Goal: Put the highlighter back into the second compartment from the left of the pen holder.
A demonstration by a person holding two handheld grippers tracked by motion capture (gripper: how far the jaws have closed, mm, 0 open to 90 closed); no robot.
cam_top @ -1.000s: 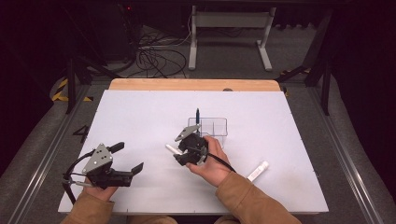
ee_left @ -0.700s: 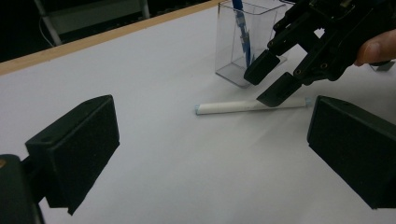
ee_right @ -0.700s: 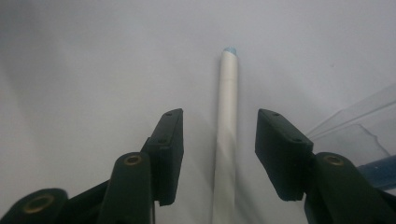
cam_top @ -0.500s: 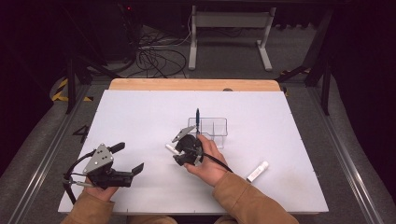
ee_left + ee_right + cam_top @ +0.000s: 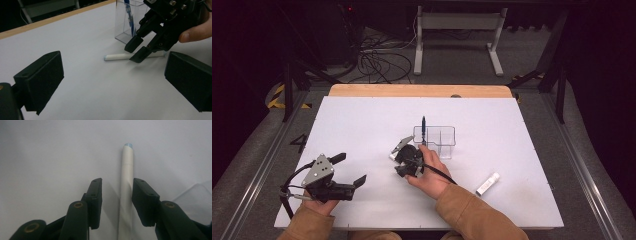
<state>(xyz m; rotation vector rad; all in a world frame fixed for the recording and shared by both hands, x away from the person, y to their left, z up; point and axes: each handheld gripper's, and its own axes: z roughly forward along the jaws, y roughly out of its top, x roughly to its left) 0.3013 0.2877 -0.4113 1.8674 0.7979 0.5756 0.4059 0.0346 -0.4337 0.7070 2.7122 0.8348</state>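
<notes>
White pen (image 5: 127,190) lies flat between the right gripper's (image 5: 117,202) parted jaws (ungripped); left gripper (image 5: 112,82) gapes wide.

Left gripper (image 5: 348,170) rested low near table's front-left edge, held in left hand (image 5: 314,202), jaws spread wide. Right gripper (image 5: 116,195) tipped downward in right hand (image 5: 430,170), jaws parted.

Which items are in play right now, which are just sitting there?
In play: right gripper, jaws open astride the white pen; clear holder with a blue pen standing in it.
Idle: left gripper, open; second white pen off to the right.
</notes>
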